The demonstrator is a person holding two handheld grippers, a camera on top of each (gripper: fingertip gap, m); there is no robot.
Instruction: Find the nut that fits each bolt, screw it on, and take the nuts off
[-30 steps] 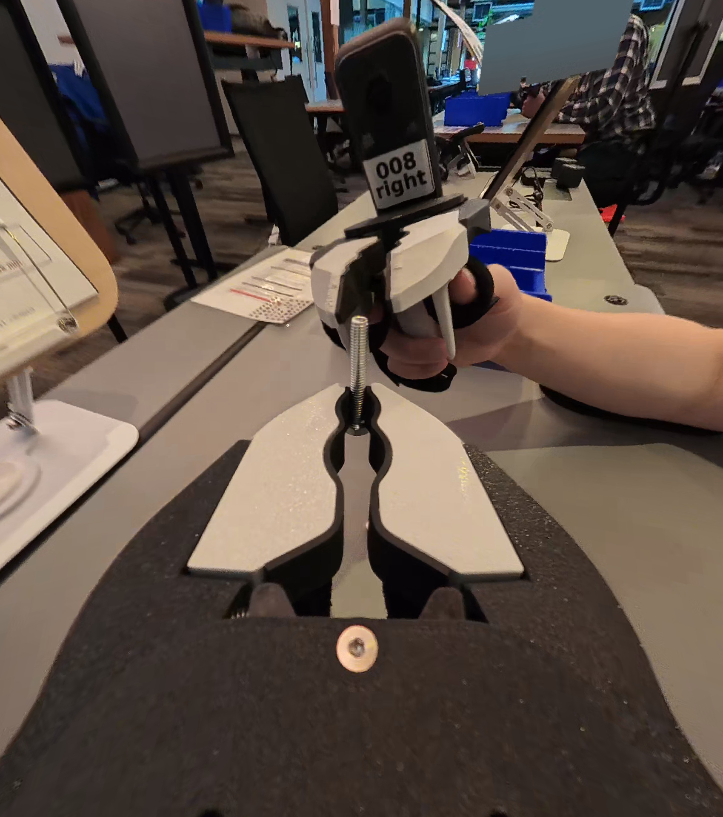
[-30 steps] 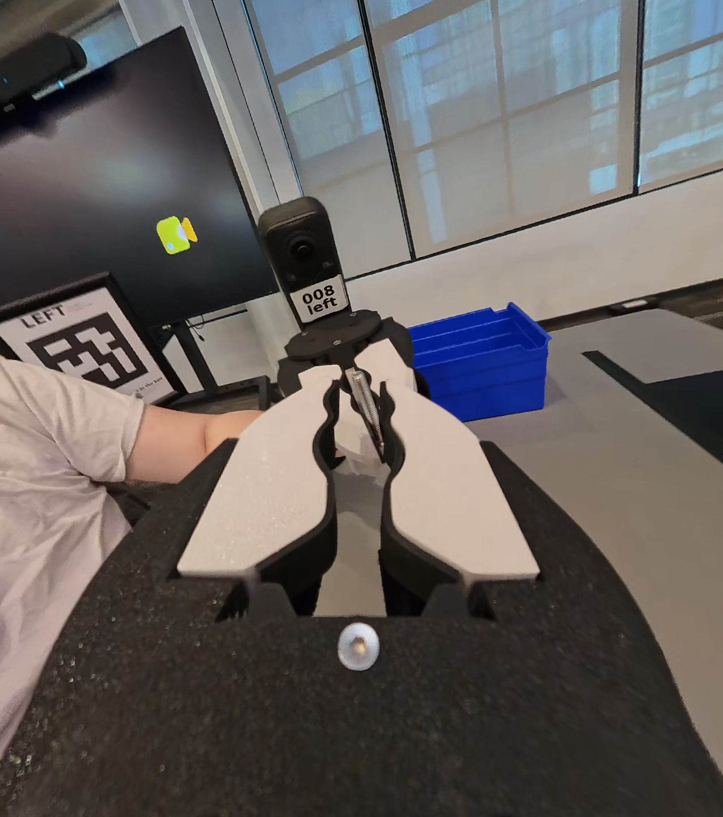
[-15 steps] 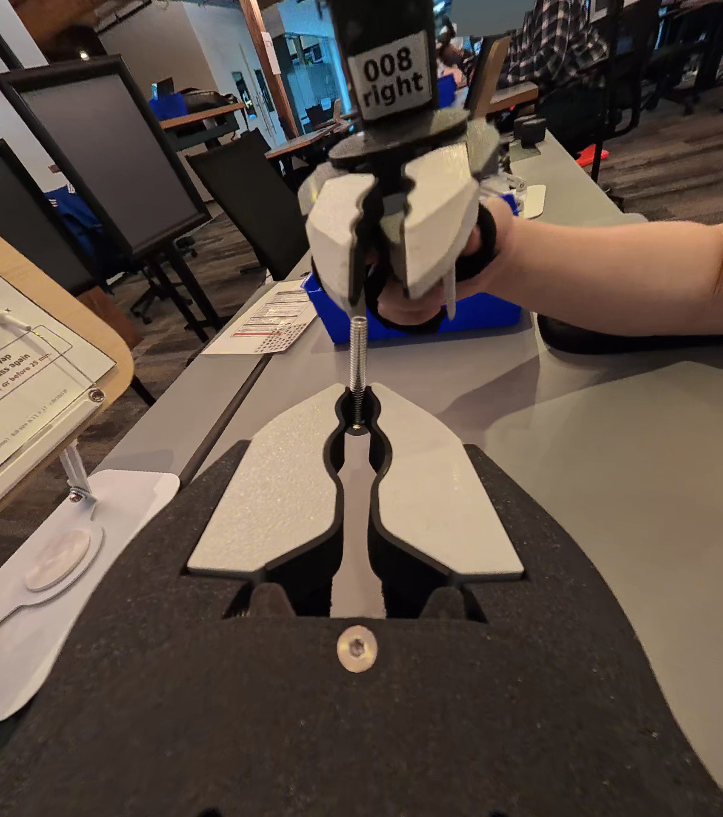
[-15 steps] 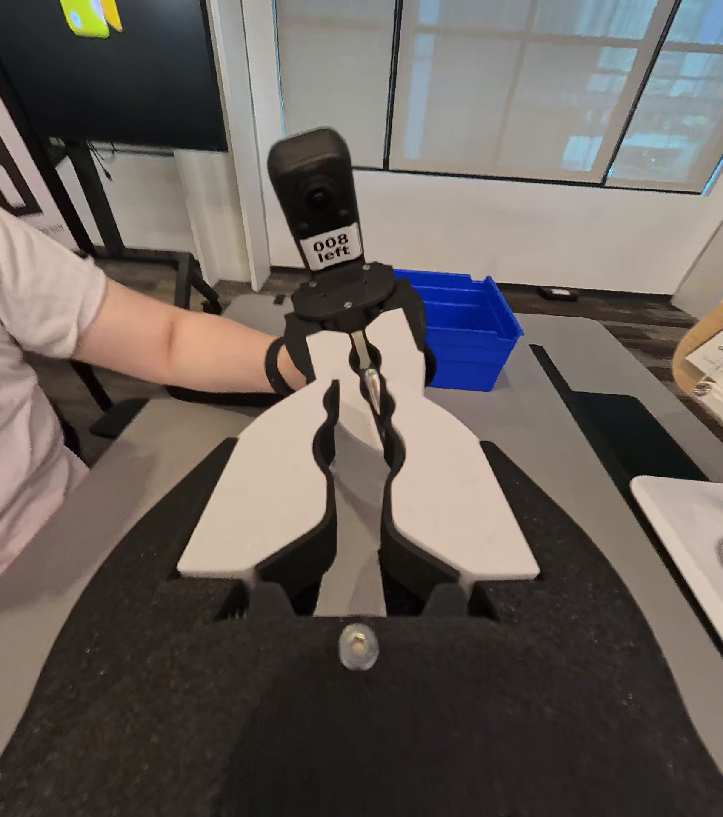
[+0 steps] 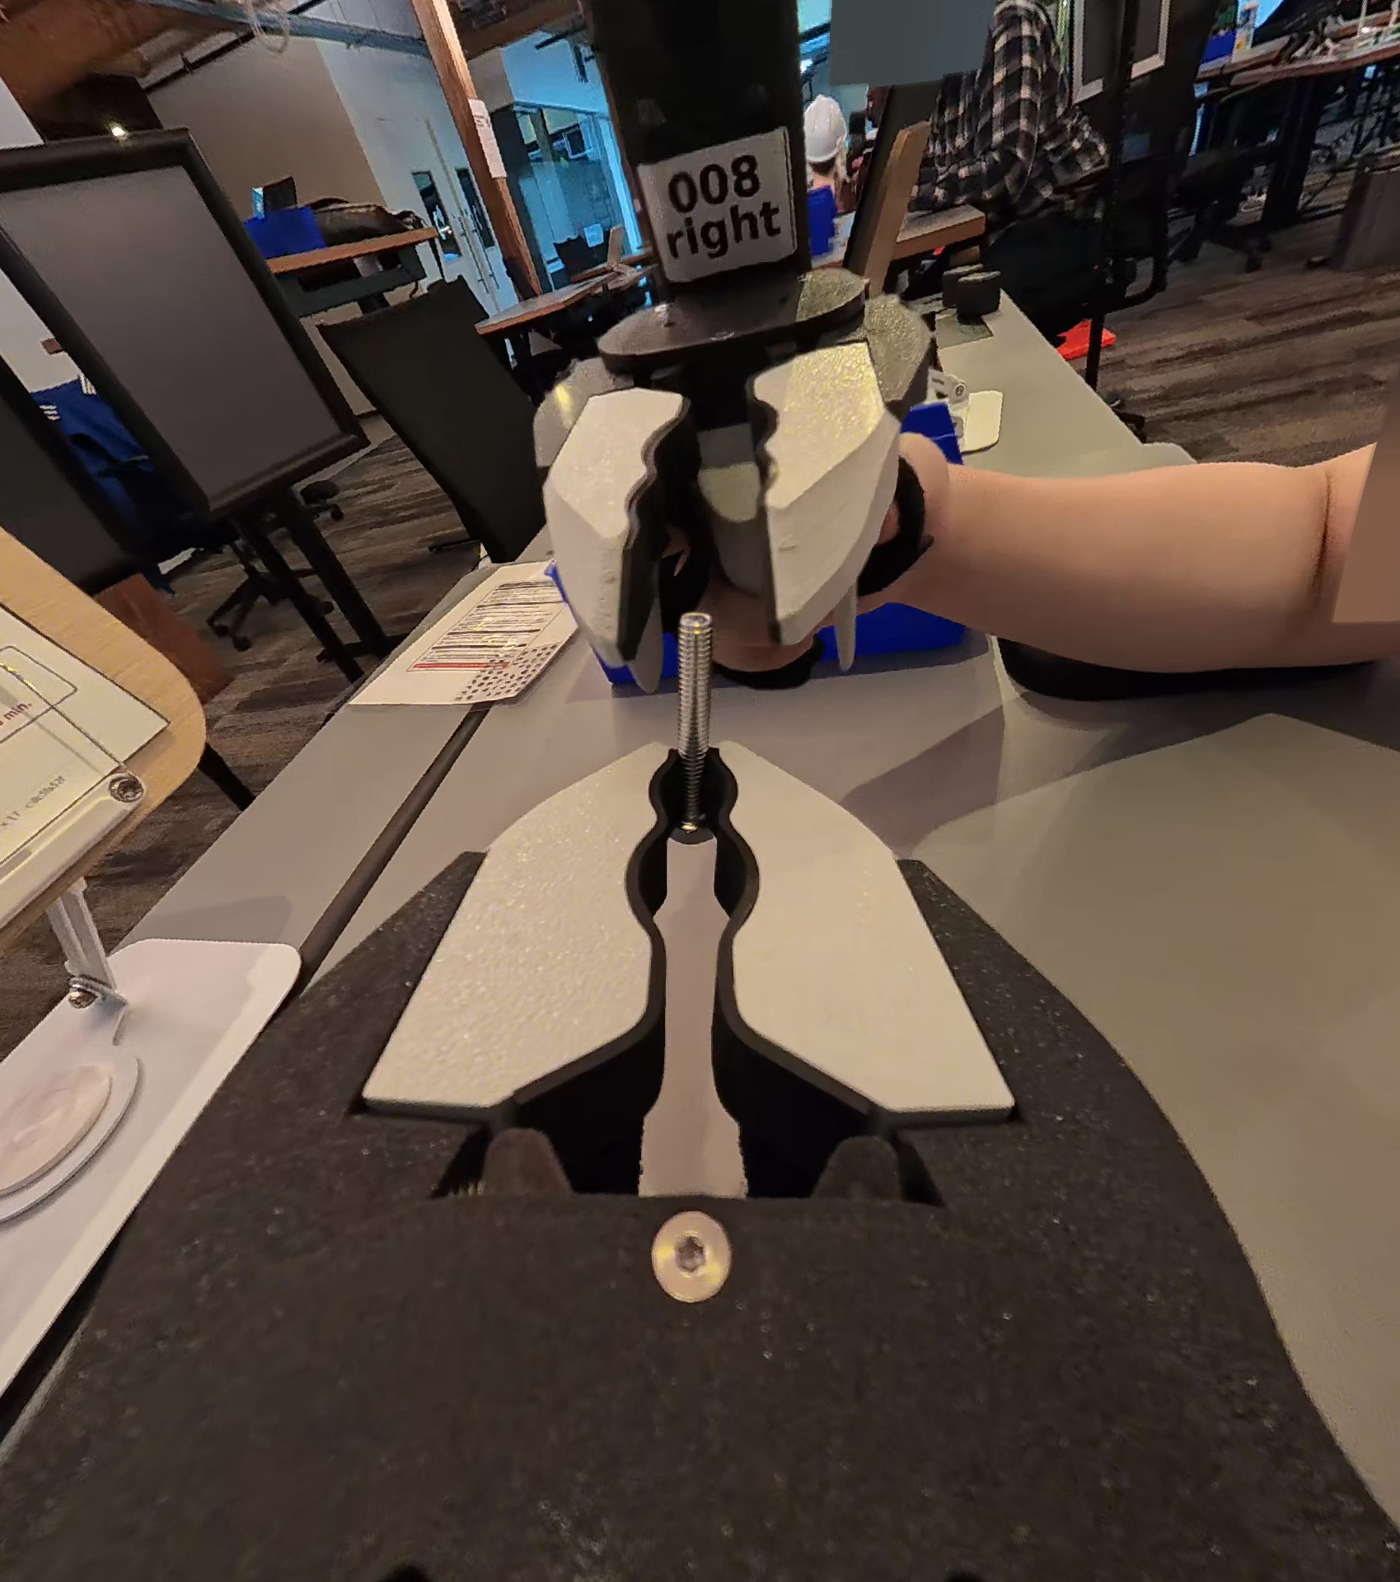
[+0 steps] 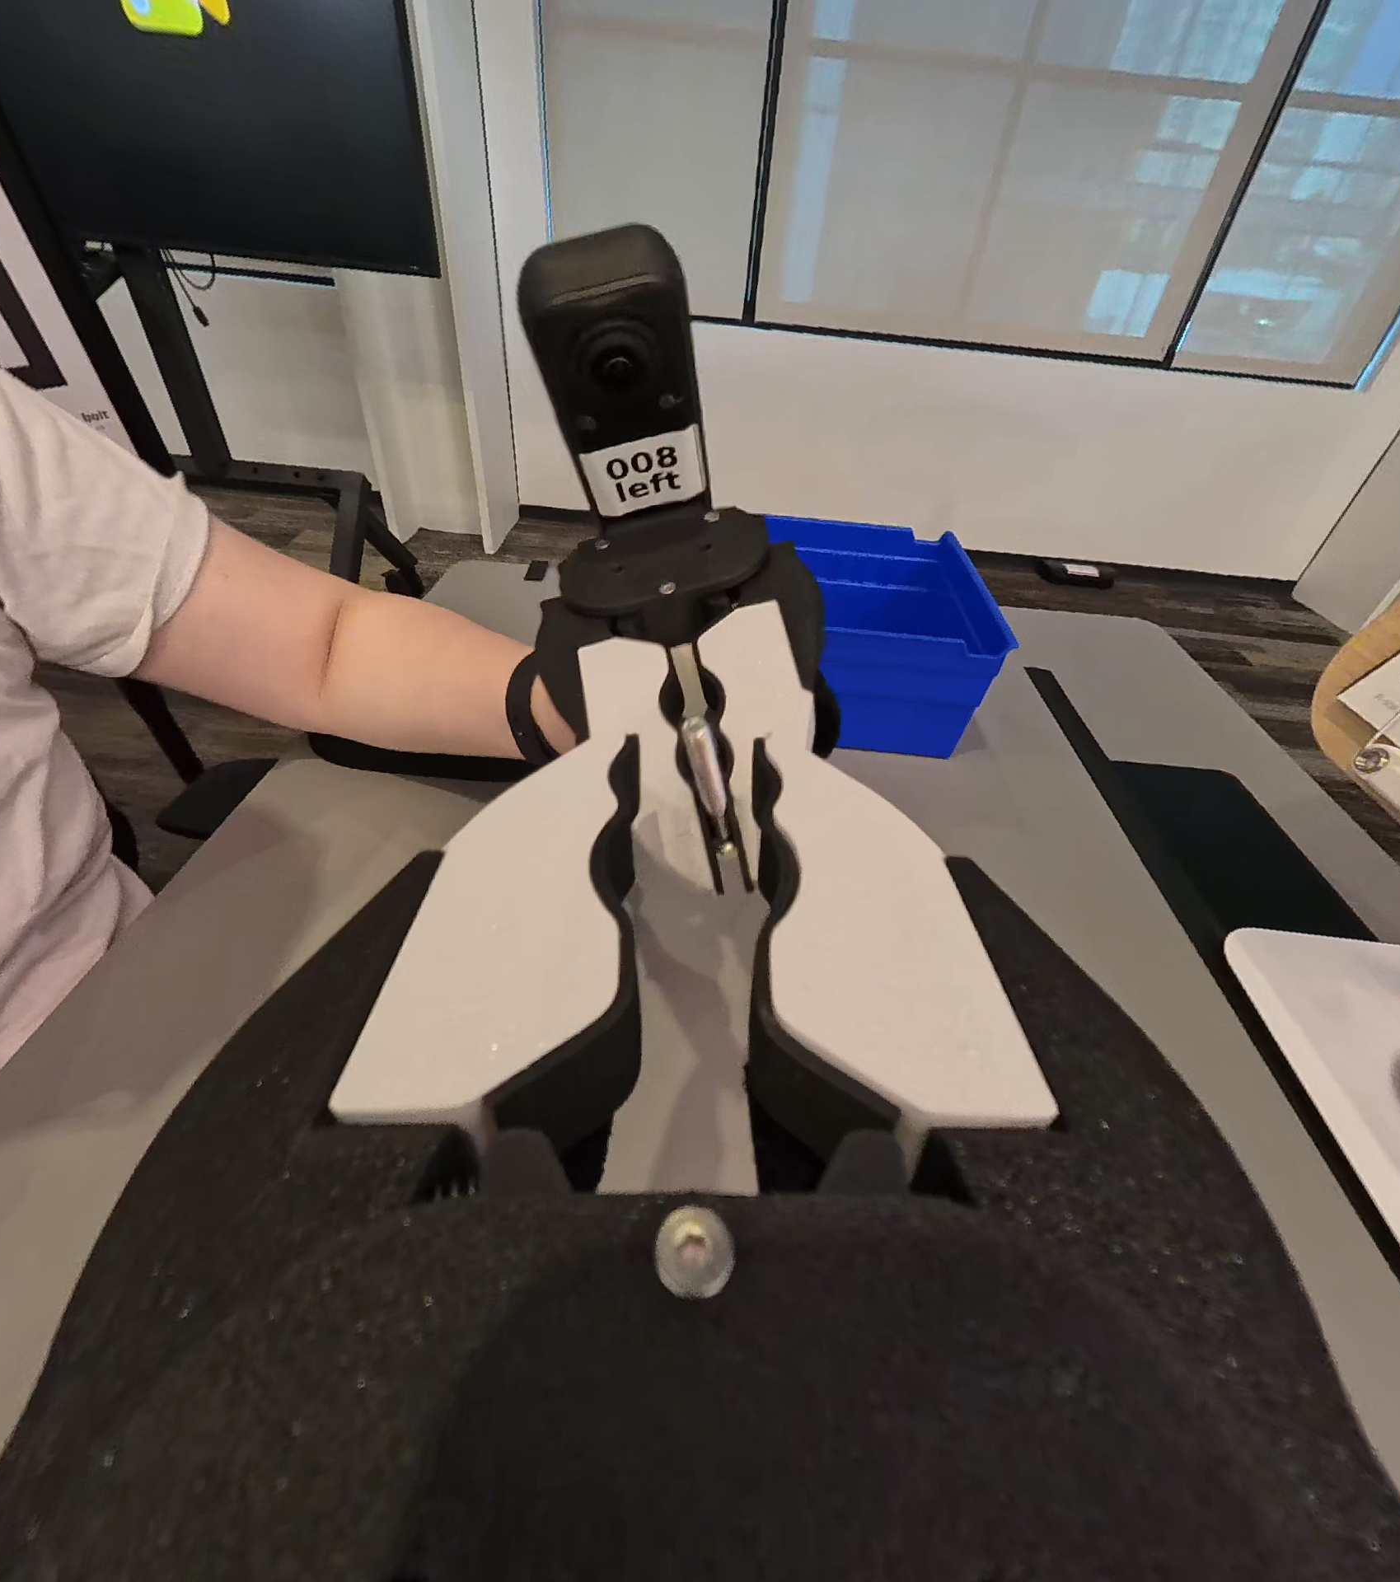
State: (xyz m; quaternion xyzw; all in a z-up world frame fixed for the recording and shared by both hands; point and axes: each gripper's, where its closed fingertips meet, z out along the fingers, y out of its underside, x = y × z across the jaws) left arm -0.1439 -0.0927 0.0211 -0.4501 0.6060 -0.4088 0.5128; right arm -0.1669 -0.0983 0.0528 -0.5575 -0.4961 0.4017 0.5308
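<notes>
My left gripper [image 5: 694, 758] is shut on a silver bolt [image 5: 694, 685]. Its head end sits in the jaw notch and its bare threaded shaft sticks out forward and up. My right gripper [image 5: 717, 655] hangs just above and behind the bolt's free end, open, with nothing visible between its fingers. In the right wrist view my right gripper [image 6: 696, 758] is open, and the blurred bolt [image 6: 703, 770] stands in the gap without touching either finger. The left gripper [image 6: 726, 869] faces it from below. I see no nut in either view.
A blue bin [image 5: 910, 629] stands on the grey table [image 5: 1193, 942] behind the right gripper and also shows in the right wrist view [image 6: 893, 651]. A printed sheet [image 5: 491, 633] lies at the table's far left. A sign holder on a white base [image 5: 122, 1027] stands at the left. Left and right tips are no more than a few centimetres apart.
My right gripper has opened wider and lifted off the bolt's end. Both grippers have come closer together and tilted more down toward the table. The left gripper still holds the bolt.
</notes>
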